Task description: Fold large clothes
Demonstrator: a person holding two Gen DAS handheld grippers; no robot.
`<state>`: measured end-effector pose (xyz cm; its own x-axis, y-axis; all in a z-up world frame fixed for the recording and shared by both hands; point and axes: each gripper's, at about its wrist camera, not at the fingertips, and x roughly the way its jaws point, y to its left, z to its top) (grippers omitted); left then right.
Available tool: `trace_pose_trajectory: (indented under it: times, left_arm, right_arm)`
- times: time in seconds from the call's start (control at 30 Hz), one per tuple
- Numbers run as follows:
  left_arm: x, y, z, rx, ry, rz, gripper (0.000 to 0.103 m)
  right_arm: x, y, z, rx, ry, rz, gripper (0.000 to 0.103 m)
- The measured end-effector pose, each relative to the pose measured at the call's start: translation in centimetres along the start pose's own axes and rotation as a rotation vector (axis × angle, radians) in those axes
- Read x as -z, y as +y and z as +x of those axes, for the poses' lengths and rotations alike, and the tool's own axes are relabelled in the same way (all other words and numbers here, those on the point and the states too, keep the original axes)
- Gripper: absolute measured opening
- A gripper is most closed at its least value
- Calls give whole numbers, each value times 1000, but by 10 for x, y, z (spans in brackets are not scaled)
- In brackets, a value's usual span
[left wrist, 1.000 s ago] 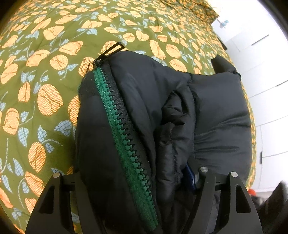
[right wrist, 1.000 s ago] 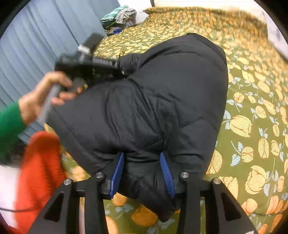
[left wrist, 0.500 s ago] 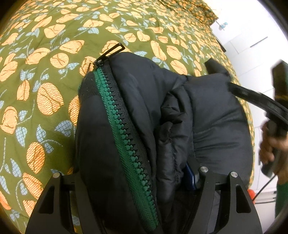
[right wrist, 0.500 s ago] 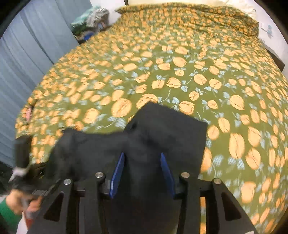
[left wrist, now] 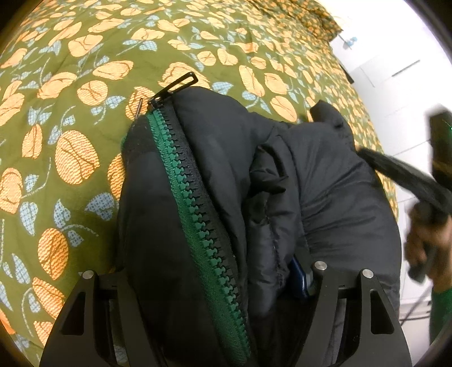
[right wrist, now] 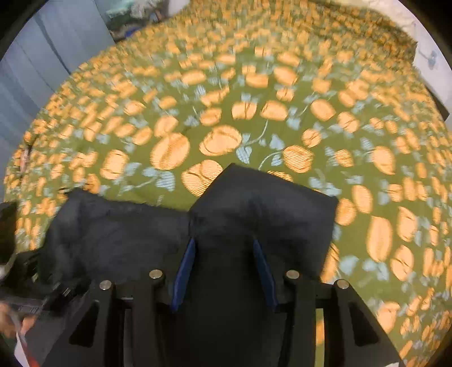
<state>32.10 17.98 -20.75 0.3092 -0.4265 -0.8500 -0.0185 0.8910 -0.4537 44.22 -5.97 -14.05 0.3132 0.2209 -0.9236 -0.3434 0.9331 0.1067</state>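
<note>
A black puffer jacket [left wrist: 325, 197] with a green zipper [left wrist: 197, 214] fills the left wrist view, bunched between my left gripper's [left wrist: 214, 282] fingers, which are shut on it. Its zipper pull [left wrist: 175, 87] sticks out over the bedspread. In the right wrist view, my right gripper [right wrist: 223, 271] is shut on another part of the jacket [right wrist: 254, 209]; blue pads [right wrist: 186, 268] press the fabric. The jacket hangs between both grippers above the bed. The right gripper and the hand holding it show blurred at the right edge of the left wrist view [left wrist: 423, 197].
A green bedspread with orange flowers [right wrist: 226, 113] covers the bed [left wrist: 70, 113] below. Grey curtains [right wrist: 42, 62] hang at the left, with a pile of clothes [right wrist: 132, 14] at the far corner. White cabinet doors [left wrist: 395, 65] stand past the bed's right side.
My right gripper has swung with its part of the jacket from near the left gripper out over the bed. The left gripper has kept its hold and barely moved.
</note>
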Motion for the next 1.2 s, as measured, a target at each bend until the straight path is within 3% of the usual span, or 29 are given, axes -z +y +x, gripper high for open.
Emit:
trace_pose_trajectory:
  times: [0.07,0.23,0.37,0.47,0.7,0.8,0.93,1.0,1.07,1.2]
  left_arm:
    - [-1,1,0,6,1,-2,72]
    - [0,1,0,9,-2,0,72]
    - [1,1,0,7,-6,-1,72]
    - [1,-2,0,2,-10,2,73]
    - [0,-18,4,-35,-25,20,81]
    - [1,-17,-1,-30,-30,6,81]
    - [3,-15,-27,1,-24,-40,81]
    - [7,-13,-48,53,-51,-53,81]
    - [15,-6,-77,110,-112,-64,89]
    - [33,29,-112,184,-206,-138,93]
  right_arm:
    - [24,2,-34,-30,-54,-32,44]
    - [126,16,-108,-112,-110,-93,44]
    - [192,28,-130,-183,-104,-57,44]
    - [220,39,-120,-151,-110,-34,44]
    - [228,32,-45,-84,-35,-5,50]
    - [226,20,-52,-134,-29,52,51]
    - [223,15,-78,-133,-15,57,52]
    - [219,15,-98,-88,-64,40,52]
    - [212,15,-120,-72,-133,41,52]
    - [189,20,-149,-114,-254,51,52]
